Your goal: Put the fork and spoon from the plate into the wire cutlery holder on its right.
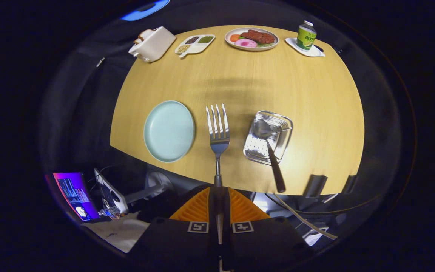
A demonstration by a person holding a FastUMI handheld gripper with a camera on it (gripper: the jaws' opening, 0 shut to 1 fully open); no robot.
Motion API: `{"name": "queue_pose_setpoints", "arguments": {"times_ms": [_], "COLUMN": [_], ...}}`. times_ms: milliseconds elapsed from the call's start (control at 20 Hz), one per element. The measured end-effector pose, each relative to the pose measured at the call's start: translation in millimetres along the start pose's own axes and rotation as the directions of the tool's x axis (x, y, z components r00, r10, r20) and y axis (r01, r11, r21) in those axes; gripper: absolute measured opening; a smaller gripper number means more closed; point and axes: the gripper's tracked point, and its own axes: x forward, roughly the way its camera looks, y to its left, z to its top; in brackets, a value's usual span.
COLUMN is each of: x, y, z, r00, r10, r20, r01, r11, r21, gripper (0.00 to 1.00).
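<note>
jaws gripping fork (218,130), spoon (268,145) in holder (282,141)

toaster (152,44), snack tray (195,44), food plate (252,38), bottle (306,35)

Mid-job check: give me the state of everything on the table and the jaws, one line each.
Gripper: jaws shut on the fork handle.
Fork: held above the table, tines pointing away, between plate and holder.
Spoon: already in the holder, handle sticking out over its near rim.
Wire cutlery holder: on the table, holds the spoon.
Blue plate: empty.
Bottle: upright, capped, on a white tray.
</note>
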Motion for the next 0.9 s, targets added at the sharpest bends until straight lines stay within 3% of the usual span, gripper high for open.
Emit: {"name": "queue_pose_setpoints", "arguments": {"times_ms": [250, 600, 900], "x": [0, 13, 22], "y": [-38, -56, -70], "z": [-10, 3, 17], "r00": [0.985, 0.921, 0.871], "r10": [-0.011, -0.004, -0.036], "r20": [-0.172, -0.390, -0.490], "r01": [0.012, 0.000, 0.034], "r11": [1.000, 1.000, 0.999], "r21": [0.001, -0.011, -0.013], "gripper": [0.08, 0.08, 0.08]}}
